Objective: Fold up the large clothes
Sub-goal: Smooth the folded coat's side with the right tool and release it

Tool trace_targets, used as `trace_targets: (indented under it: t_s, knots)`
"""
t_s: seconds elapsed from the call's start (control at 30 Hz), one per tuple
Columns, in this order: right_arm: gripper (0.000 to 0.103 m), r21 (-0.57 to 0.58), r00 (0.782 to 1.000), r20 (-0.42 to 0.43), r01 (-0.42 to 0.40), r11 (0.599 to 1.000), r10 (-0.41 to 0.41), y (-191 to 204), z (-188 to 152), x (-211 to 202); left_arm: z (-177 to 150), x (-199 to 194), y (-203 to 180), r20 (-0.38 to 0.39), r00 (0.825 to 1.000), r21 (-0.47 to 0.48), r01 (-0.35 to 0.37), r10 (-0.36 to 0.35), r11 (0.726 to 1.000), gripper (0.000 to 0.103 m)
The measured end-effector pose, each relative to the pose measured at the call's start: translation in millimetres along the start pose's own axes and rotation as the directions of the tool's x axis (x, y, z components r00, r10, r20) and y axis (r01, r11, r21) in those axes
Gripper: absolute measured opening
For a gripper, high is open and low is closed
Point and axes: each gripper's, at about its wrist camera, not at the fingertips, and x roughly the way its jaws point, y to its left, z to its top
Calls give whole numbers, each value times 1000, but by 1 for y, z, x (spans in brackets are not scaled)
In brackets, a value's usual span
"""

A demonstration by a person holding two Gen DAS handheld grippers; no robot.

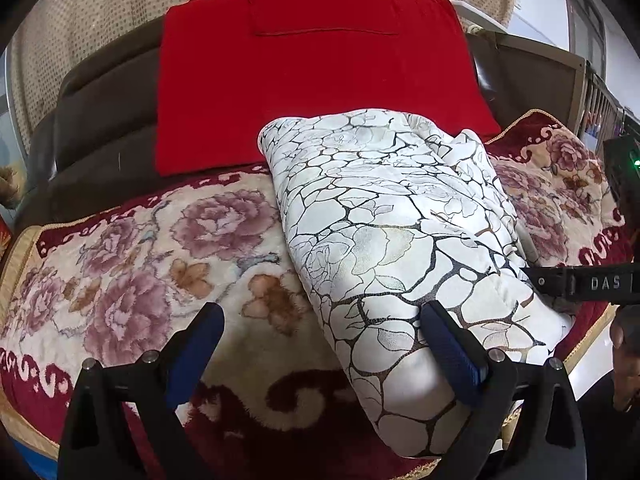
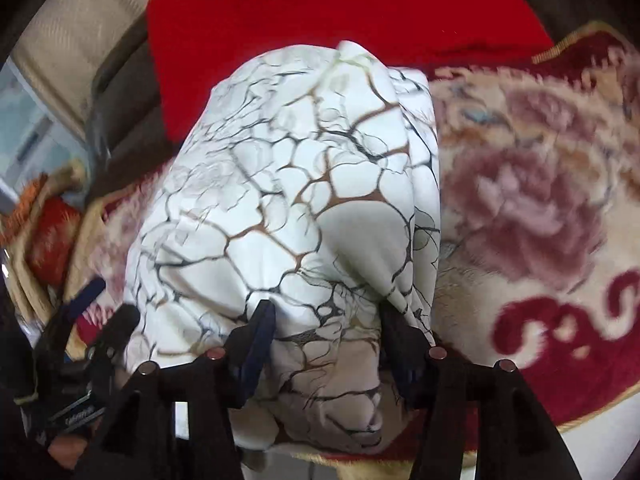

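Right tool (image 2: 326, 334) gripping white garment (image 2: 288, 184), lengthwise

The letters "DAS" stand in pale capitals on a black bar (image 1: 588, 283) that enters the left wrist view from its right edge; whatever follows the letters is cut off by the frame. In the right wrist view, a black gripper body (image 2: 78, 412) at the lower left carries a short line of pale lettering, too small and tilted to read. No other words, numbers or brand marks can be read on the patterned garment, the floral blanket or the red cloth in either view.
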Motion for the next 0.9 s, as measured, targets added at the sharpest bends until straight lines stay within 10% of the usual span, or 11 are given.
trace_targets:
  t_s: [0.4,0.67,0.9]
  knots:
    - [58,9,999,22,-42,999,42,-4,2,-4,0,1,2,7,1000,-21,11,-11,1000,101]
    - [58,12,997,40,-63,998,62,-3,-1,-4,5,9,36,-113,976,-277,149,-186,949,101]
    - [58,64,990,45,-134,989,132,-15,-2,1,41,3,35,-116,990,-217,-97,73,971,101]
